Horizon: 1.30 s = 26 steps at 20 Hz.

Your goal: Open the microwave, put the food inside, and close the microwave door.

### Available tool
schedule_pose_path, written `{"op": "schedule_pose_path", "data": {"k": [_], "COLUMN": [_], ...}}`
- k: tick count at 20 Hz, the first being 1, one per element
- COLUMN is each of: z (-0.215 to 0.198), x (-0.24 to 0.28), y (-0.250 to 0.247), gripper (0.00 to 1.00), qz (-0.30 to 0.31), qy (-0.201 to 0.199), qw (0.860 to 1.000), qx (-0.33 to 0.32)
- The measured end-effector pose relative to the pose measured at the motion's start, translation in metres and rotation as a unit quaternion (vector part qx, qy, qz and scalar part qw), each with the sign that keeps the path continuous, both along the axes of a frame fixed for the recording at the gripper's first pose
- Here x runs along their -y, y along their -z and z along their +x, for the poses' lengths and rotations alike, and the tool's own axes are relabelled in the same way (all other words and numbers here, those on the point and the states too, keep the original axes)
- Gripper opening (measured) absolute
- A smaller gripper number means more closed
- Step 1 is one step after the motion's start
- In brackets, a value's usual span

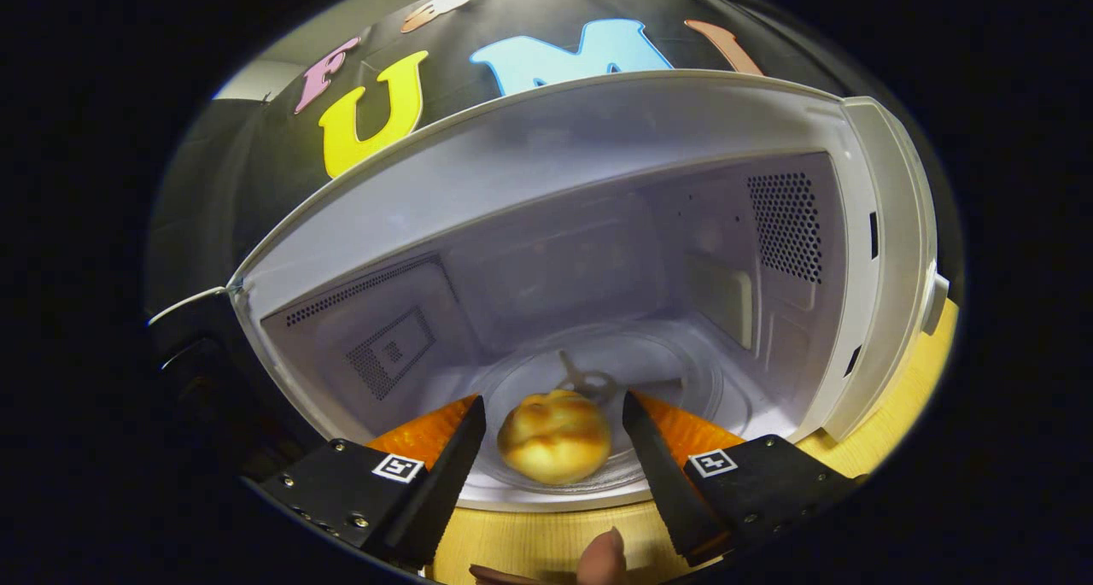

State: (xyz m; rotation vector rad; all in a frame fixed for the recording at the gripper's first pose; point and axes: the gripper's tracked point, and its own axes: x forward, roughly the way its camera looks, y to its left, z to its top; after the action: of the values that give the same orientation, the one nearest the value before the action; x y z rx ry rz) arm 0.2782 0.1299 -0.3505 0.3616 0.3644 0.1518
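The microwave stands open at 12 o'clock, door swung aside. The gripper is spread wide; a bun lies between its fingers on the glass plate, untouched.

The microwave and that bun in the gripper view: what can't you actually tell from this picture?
- Bun: blurred; it lies between the open gripper fingers, but contact with either finger is unclear.
- Glass plate: its near part is hidden by the bun and fingers.
- Microwave door: dark and cut off beside the cavity.
- Person's fingertip: the hand behind it is cut off.
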Motion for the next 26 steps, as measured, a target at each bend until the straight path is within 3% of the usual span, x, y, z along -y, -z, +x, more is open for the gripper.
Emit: {"op": "schedule_pose_path", "data": {"k": [5,12,19,26], "z": [-0.042,-0.148,-0.276,-0.367], "x": [-0.004,-0.009,-0.033,-0.080], "y": [-0.028,-0.102,-0.192,-0.224], "gripper": [0.97,0.97,0.97,0.97], "qz": [-0.008,-0.012,0.013,0.036], "qy": [-0.040,-0.106,-0.200,-0.295], "qw": [0.999,0.990,0.961,0.927], "qx": [0.022,0.093,0.191,0.227]}}
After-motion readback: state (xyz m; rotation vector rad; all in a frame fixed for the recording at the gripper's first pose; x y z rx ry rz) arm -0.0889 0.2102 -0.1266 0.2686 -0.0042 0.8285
